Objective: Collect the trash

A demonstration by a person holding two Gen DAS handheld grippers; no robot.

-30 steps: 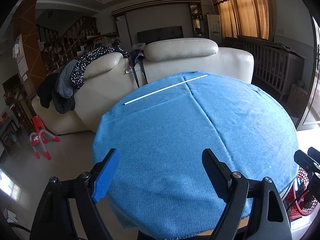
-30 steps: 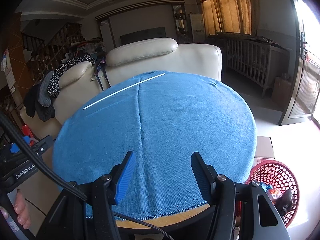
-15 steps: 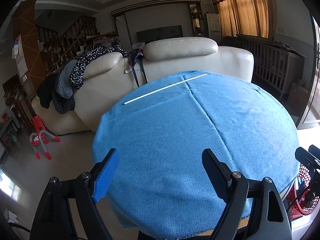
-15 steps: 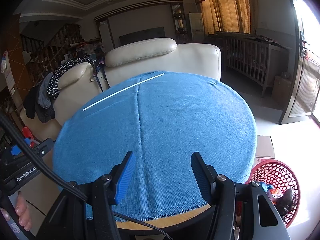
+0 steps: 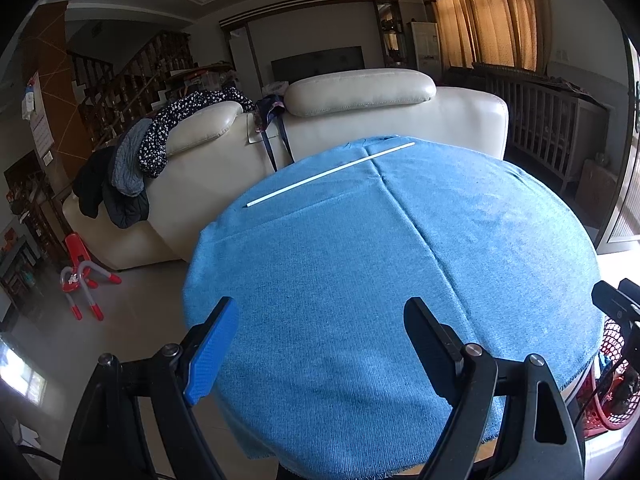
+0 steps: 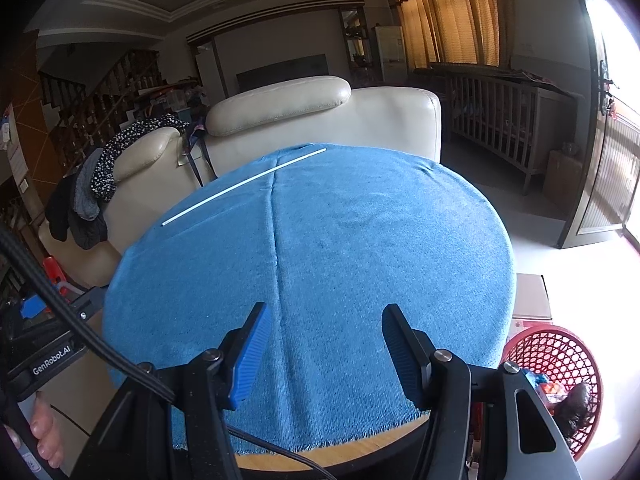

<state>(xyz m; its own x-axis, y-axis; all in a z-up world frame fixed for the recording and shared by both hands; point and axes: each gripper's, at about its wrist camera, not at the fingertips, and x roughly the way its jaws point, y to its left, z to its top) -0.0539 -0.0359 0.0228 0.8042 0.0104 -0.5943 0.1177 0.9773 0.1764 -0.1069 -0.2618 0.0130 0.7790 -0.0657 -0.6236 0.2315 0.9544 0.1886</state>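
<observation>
Round desk point(image 6: 400, 434), wooden rim exposed at near edge. Blue cloth point(image 6: 360, 248) covers top, centre crease running near to far, frayed hem overhanging. Thin white stick point(image 6: 244, 186) lies flat on cloth at far left, crossing crease diagonally.

Floor point(image 5: 132, 320): red basket point(image 6: 560, 360) beside desk, right, holding trash.

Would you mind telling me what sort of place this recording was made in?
Most likely a home living room: a cream sofa with clothes draped over it, a staircase behind, curtains at the window, and a round table under a blue cloth.
</observation>
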